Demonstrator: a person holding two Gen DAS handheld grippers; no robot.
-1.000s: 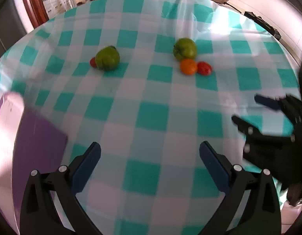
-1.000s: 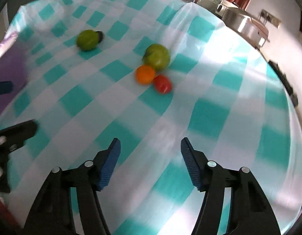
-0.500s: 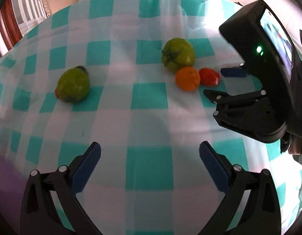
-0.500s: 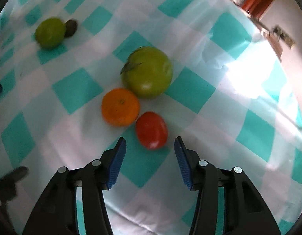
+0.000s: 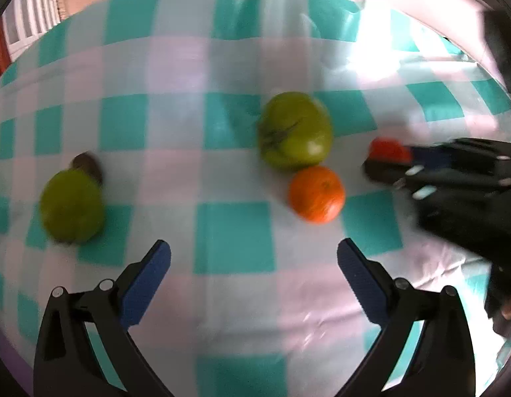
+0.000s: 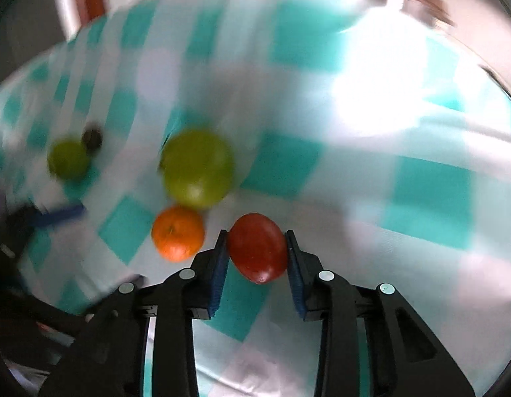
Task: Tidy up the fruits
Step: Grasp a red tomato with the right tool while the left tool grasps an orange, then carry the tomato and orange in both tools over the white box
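both views are brightly lit, with the checked tablecloth (image 5: 235,231) washed out by white glare at the upper right. heavy motion blur is seen in the right wrist view, milder blur in the left. edges are bent and darkened by fisheye distortion.

Both grippers are black, angular frames: left gripper (image 5: 254,259) and right gripper (image 6: 257,254) carry ribbed blue pads (image 5: 146,279), with round silver screws (image 6: 325,276) along each finger.
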